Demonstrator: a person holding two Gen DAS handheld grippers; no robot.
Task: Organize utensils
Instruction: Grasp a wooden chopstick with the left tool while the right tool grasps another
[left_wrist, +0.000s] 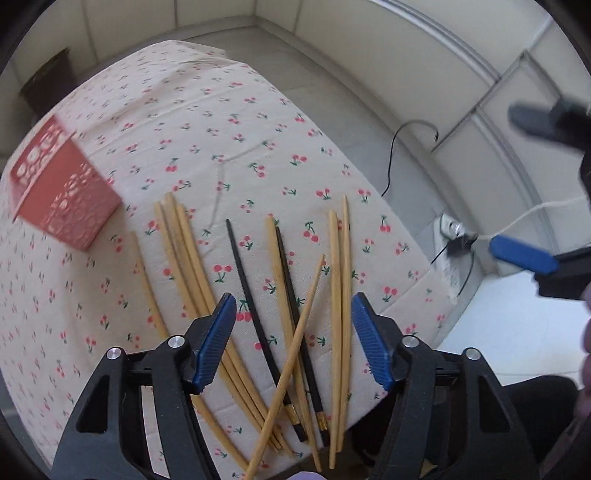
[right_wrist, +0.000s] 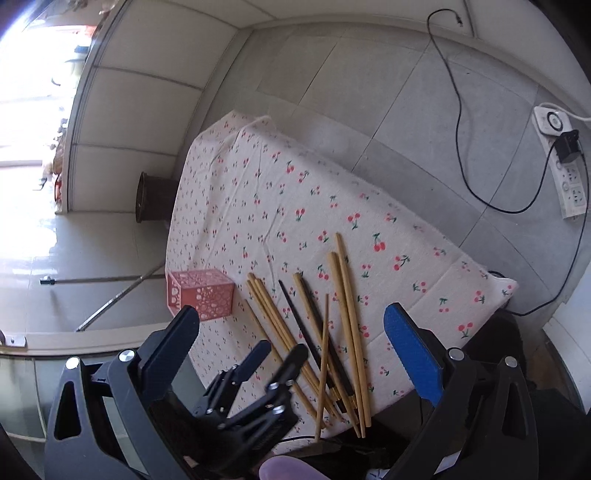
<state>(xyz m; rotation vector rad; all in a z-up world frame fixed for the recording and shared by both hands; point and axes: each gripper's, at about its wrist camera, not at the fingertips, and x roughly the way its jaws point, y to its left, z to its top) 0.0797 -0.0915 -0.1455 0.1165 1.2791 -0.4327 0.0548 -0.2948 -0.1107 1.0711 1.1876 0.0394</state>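
Chopsticks (left_wrist: 280, 314) lie scattered beneath the open left hand-held gripper (left_wrist: 293, 343).

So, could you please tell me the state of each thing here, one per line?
left gripper: open, above the chopsticks, holding nothing
right gripper: open, empty
wooden chopsticks: lying loose on the tablecloth, some crossed
black chopsticks: lying flat among the wooden ones
pink basket: standing on the table, apart from the chopsticks; its inside is not visible
power strip: on the floor, one black adapter plugged in
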